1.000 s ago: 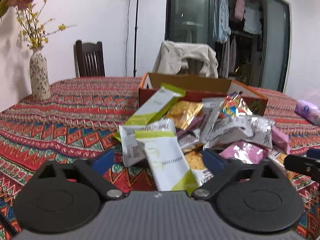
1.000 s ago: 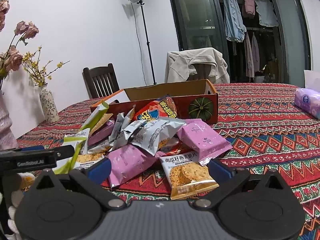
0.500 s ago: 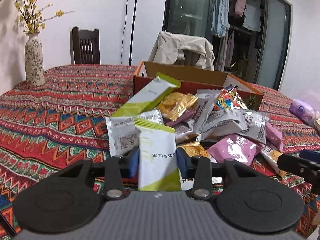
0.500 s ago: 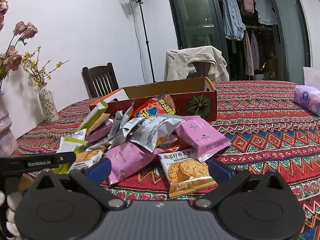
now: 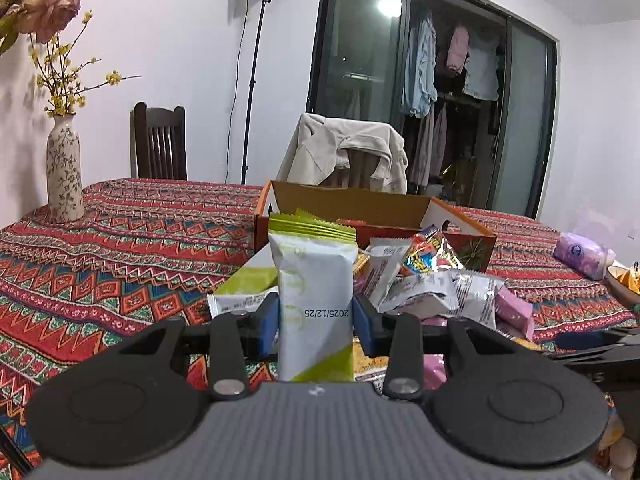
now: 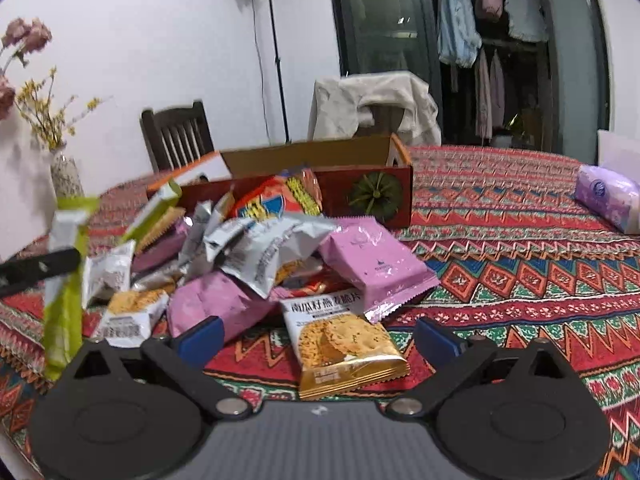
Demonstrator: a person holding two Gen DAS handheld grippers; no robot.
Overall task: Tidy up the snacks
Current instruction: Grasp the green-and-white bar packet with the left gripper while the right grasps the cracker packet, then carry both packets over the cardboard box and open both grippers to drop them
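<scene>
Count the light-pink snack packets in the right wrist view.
2: one pink packet on the pile's right side, second pink packet at its front, left of the biscuit packet. More may be buried.

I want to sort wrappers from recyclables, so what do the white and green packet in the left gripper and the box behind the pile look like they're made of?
White and green packet: seemingly thin plastic film, slightly glossy, with a crimped zigzag top seal. Box: apparently cardboard, plain brown matte inside, printed red outside with a pumpkin picture.
</scene>
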